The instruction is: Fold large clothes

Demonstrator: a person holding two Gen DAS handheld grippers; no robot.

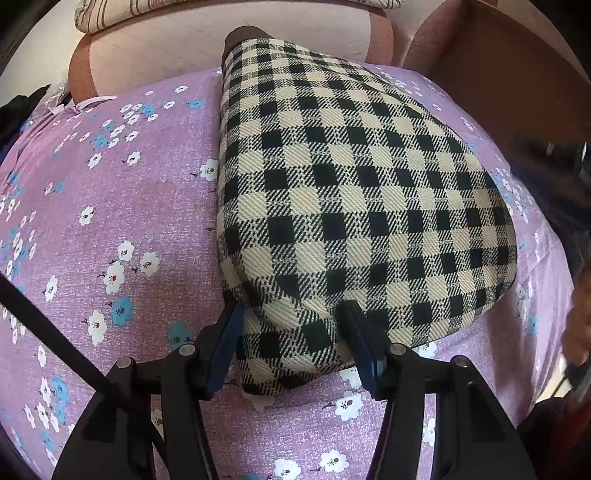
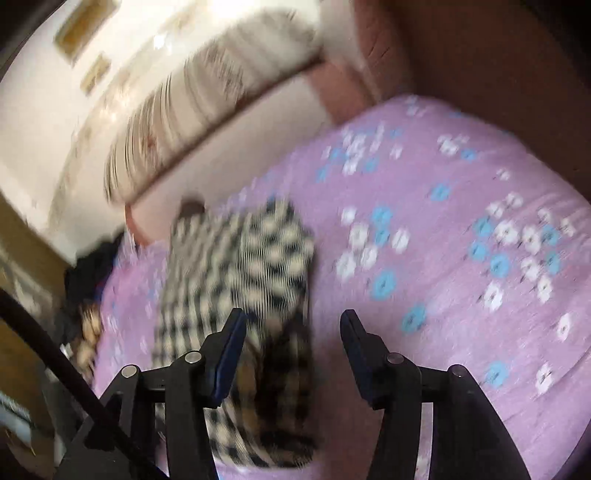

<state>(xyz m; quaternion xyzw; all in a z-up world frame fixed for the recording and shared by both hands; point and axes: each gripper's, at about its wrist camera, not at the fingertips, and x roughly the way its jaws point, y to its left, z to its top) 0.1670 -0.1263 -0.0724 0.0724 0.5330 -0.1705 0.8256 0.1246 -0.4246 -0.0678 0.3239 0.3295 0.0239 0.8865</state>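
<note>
A black-and-cream checked garment [image 1: 354, 192] lies folded into a long flat shape on the purple flowered bedsheet [image 1: 110, 221]. My left gripper [image 1: 291, 314] is open, its fingers straddling the garment's near corner with cloth between them. In the right wrist view, which is motion-blurred, the same garment [image 2: 240, 280] lies left of centre on the sheet [image 2: 443, 240]. My right gripper [image 2: 291, 321] is open and empty, above the garment's near right edge.
A pink headboard [image 1: 229, 40] with a striped pillow [image 1: 110, 14] stands beyond the garment. A brown wooden panel [image 1: 498, 74] is at the far right. Dark clothes [image 2: 88, 269] lie at the bed's left edge. A black strap [image 1: 55, 339] crosses the lower left.
</note>
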